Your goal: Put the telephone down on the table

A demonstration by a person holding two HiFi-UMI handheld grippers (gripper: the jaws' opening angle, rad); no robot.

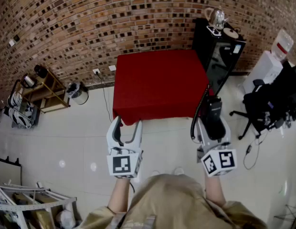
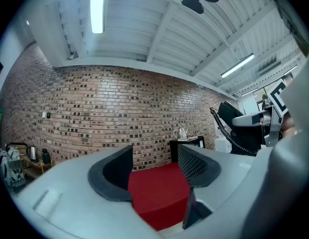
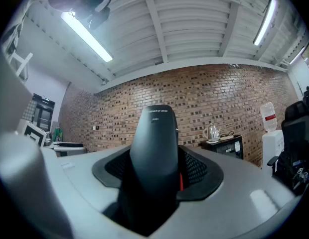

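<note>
My right gripper (image 1: 213,124) is shut on a black telephone handset (image 1: 214,112), whose coiled cord (image 1: 197,112) hangs at its left side. In the right gripper view the handset (image 3: 155,153) stands up between the two pads and fills the gap. My left gripper (image 1: 124,128) is open and holds nothing; the red table top (image 2: 157,193) shows between its pads (image 2: 114,171). The red-covered table (image 1: 157,82) lies ahead of both grippers, which hover short of its near edge above the floor.
A black cabinet (image 1: 219,56) with a glass kettle (image 1: 218,18) on top stands at the table's right. A water dispenser (image 1: 272,63) and a chair piled with dark bags (image 1: 272,101) are farther right. A wooden shelf (image 1: 43,92) stands at the left by the brick wall.
</note>
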